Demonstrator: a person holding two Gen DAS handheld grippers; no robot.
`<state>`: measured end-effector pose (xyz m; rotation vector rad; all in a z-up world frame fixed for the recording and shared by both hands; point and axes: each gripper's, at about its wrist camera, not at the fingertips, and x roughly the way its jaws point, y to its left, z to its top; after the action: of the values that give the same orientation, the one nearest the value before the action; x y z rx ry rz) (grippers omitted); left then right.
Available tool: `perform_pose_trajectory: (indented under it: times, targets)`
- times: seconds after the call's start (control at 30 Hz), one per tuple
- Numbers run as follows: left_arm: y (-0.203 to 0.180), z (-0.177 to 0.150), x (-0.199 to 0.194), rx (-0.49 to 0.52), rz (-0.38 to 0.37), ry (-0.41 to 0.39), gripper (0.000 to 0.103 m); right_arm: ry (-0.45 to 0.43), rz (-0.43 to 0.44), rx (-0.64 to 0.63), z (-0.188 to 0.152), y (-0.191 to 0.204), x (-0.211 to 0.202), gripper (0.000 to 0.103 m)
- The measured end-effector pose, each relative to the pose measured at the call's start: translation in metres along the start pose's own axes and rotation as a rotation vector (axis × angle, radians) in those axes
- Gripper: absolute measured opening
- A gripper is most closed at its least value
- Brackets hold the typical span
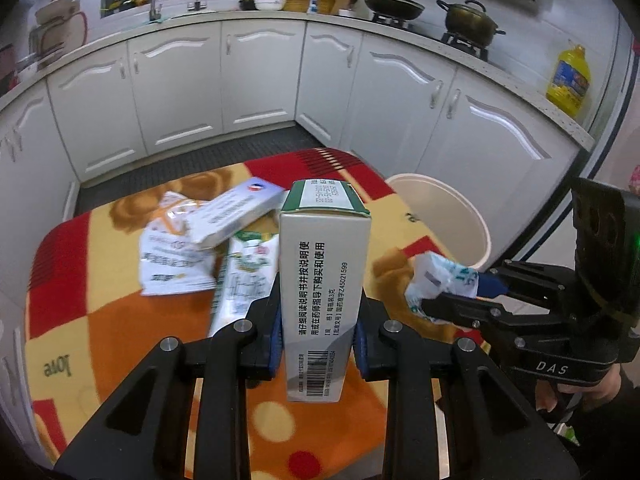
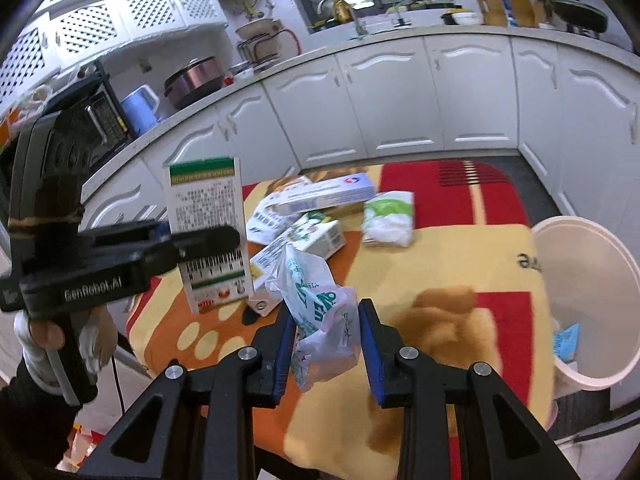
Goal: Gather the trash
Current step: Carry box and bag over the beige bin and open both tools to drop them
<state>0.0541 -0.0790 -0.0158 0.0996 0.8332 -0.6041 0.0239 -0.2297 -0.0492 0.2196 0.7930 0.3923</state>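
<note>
**A:** Cardboard first: the tall white medicine box with the green cap is pinched between the blue pads of the left gripper, lifted clear of the checked blanket. Where's the other piece?

**B:** The crumpled plastic wrapper sits squeezed between the right gripper's narrow jaws, also off the blanket. From the left wrist view it's at about three o'clock of the box.

**A:** And the white bin?

**B:** At roughly two o'clock from the box, just past the blanket's edge; something pale blue already lies inside. More trash stays on the blanket at eleven o'clock: a long toothpaste box lying across flat sachets.

**A:** What could go wrong?

**B:** I'd judge the wrapper the weak point: it's limp and slick, so it may slide out before it's over the rim. The box is held low on its length, so a quick swing could tip it. Both hands heading for one bin might also bump
</note>
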Motion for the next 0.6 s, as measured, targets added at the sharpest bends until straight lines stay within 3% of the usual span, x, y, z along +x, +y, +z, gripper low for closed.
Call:
perform_pose_trajectory:
  times: [0.6]
  targets:
    - [-0.079,0.03,0.041,0.062,-0.039,0.002,0.025,-0.083,-0.137,0.093,0.0,-0.073,-0.055,0.03]
